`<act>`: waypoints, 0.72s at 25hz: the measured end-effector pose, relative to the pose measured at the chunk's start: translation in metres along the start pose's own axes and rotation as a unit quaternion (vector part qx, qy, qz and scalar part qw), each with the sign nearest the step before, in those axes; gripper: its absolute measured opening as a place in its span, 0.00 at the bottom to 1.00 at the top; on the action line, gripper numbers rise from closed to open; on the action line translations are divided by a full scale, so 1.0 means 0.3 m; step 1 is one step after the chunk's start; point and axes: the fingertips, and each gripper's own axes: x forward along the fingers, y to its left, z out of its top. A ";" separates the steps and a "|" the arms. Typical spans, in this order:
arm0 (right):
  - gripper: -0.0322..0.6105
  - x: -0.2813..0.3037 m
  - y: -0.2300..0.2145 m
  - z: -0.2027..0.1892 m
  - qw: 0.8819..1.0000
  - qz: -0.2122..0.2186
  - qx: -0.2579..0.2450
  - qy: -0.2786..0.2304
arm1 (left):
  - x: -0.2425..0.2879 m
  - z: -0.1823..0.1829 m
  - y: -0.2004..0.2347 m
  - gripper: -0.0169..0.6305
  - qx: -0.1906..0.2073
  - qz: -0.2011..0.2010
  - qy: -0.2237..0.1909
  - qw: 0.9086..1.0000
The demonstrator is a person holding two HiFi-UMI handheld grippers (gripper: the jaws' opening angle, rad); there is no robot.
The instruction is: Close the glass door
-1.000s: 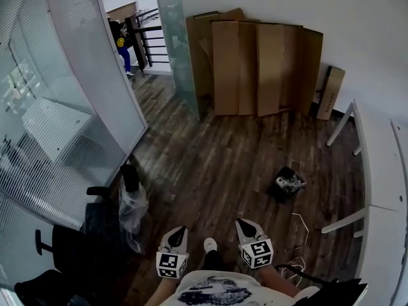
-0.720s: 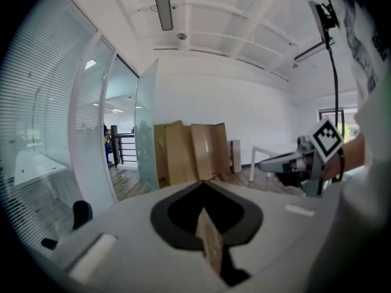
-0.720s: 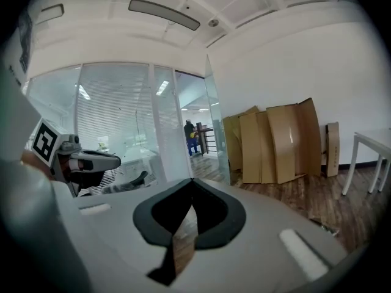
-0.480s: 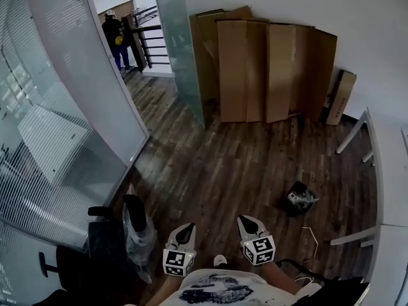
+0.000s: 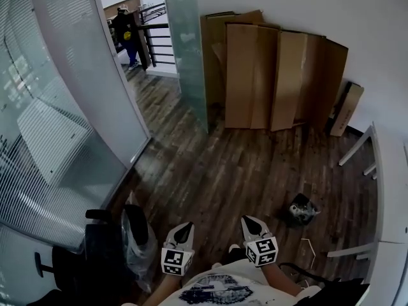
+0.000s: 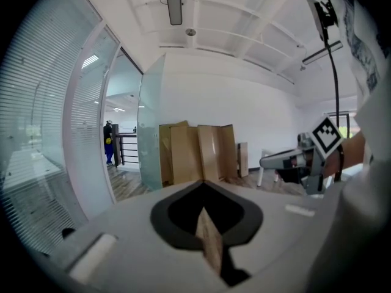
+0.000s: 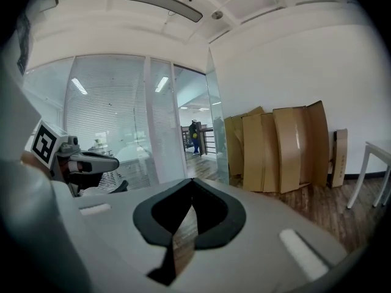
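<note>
The glass door (image 5: 188,50) is a frosted pane that stands open at the far side of the room, swung back beside the cardboard; it also shows as the door (image 6: 149,142) in the left gripper view and the door (image 7: 217,127) in the right gripper view. The doorway lies between it and the curved glass wall (image 5: 76,107) on the left. My left gripper (image 5: 185,227) and right gripper (image 5: 247,220) are held side by side low in the head view, well short of the door. Both are shut and empty, seen also as the left gripper (image 6: 203,185) and right gripper (image 7: 191,182).
Flat cardboard sheets (image 5: 274,81) lean on the back wall. A black chair (image 5: 83,254) and a plastic-wrapped bundle (image 5: 137,234) sit at my left, a small dark bundle (image 5: 301,210) lies on the wood floor, a white table (image 5: 382,190) stands right. A person (image 5: 127,30) stands beyond the doorway by a railing (image 5: 159,43).
I have walked forward across the wood floor: door, cardboard and chair have slid through the view. Both grippers stayed shut and side by side.
</note>
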 end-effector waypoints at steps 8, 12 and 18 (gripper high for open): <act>0.06 0.177 -0.104 0.054 1.000 0.023 -0.010 -0.008 | 0.143 0.020 0.100 0.03 -0.001 0.031 -0.002 1.000; 0.06 0.302 -0.177 0.074 0.999 0.036 -0.003 -0.005 | 0.257 0.036 0.150 0.03 -0.011 0.043 0.007 0.999; 0.06 0.507 -0.313 0.163 0.999 0.046 -0.003 -0.002 | 0.460 0.127 0.244 0.03 -0.013 0.050 0.011 0.999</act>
